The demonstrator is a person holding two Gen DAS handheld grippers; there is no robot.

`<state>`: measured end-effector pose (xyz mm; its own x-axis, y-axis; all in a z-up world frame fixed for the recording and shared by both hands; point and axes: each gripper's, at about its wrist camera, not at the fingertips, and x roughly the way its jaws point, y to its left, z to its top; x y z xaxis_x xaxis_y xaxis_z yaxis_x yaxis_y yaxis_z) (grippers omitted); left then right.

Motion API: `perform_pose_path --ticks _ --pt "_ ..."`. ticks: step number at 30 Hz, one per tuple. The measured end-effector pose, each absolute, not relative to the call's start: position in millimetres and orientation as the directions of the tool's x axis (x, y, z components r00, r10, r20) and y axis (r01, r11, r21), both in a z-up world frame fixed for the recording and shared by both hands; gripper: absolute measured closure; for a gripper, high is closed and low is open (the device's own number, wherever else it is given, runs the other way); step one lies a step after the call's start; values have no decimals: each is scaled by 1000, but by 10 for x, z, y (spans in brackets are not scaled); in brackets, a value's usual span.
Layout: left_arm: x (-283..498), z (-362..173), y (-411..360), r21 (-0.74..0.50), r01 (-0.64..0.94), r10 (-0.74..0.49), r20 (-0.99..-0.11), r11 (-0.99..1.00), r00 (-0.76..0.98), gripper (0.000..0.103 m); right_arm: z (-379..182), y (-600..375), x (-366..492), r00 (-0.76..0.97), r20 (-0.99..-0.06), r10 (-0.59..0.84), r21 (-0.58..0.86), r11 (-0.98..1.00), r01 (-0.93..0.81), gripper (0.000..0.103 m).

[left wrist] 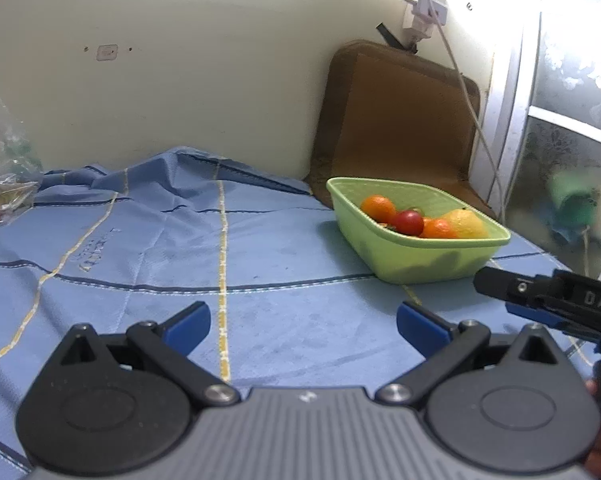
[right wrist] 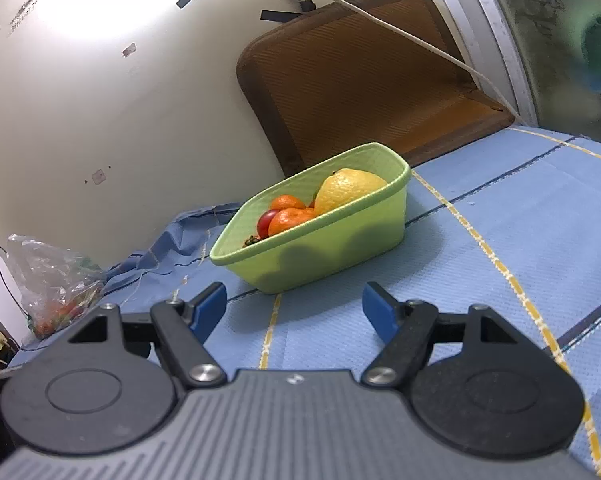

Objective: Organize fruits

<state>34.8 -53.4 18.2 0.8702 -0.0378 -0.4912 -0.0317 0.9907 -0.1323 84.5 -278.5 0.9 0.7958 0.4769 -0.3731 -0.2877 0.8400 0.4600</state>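
A blue cloth [left wrist: 260, 240] with thin yellow and dark stripes covers the surface, wrinkled where it meets a cream wall [left wrist: 180, 80]. A brown woven mat [right wrist: 360, 80] leans against that wall beside a frosted window [left wrist: 572, 120]. On the cloth sits a light green plastic tub [right wrist: 340, 248] with rounded corners, holding oranges [right wrist: 288, 220], a red tomato [left wrist: 408, 222] and a dimpled yellow lemon [right wrist: 348, 188]. A crinkled clear bag [right wrist: 52, 276] lies far left. The left gripper [left wrist: 302, 322] and right gripper [right wrist: 294, 308] both stand wide open, empty.
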Motion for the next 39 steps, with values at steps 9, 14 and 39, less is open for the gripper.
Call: perform_pose_path --ticks 9,14,39 --pt "306 361 -499 -62 -222 168 -470 973 866 0 15 -2782 835 787 -360 501 461 829 -317 26" --pt "293 521 -488 -9 -303 267 -443 953 856 0 16 -2799 836 783 -353 512 470 821 -325 26" --pt "464 625 -620 114 -299 316 -480 948 819 0 13 -2869 816 783 -319 534 500 797 -339 26"
